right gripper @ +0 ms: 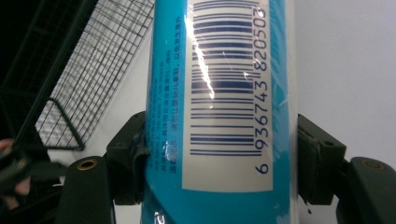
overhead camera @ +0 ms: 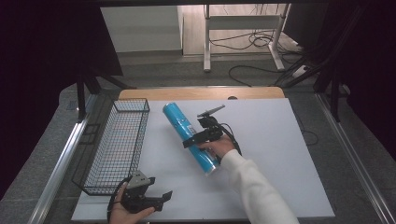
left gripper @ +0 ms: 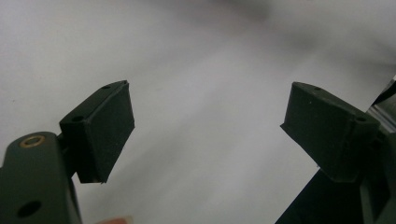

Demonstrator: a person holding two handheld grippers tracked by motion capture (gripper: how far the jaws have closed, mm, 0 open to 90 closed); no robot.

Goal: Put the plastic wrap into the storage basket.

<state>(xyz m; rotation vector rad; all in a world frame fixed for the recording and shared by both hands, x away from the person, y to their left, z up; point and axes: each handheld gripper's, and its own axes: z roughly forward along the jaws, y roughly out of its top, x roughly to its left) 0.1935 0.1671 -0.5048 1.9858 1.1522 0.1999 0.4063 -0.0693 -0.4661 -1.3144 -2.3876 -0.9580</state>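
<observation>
Blue tube (overhead camera: 191, 138) with white barcode label; black wire basket (overhead camera: 115, 144).

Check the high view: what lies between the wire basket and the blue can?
Nothing: between the wire basket and the blue can, the high view shows bare white tabletop.

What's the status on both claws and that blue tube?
Right claw shut on the blue cylindrical tube, lying on the white table. Left claw open, empty. Black wire basket left of the tube, apart from it.

On the table (overhead camera: 289, 154), the wire basket (overhead camera: 116, 144) lies left of the tube (overhead camera: 189, 137), near but apart
</observation>
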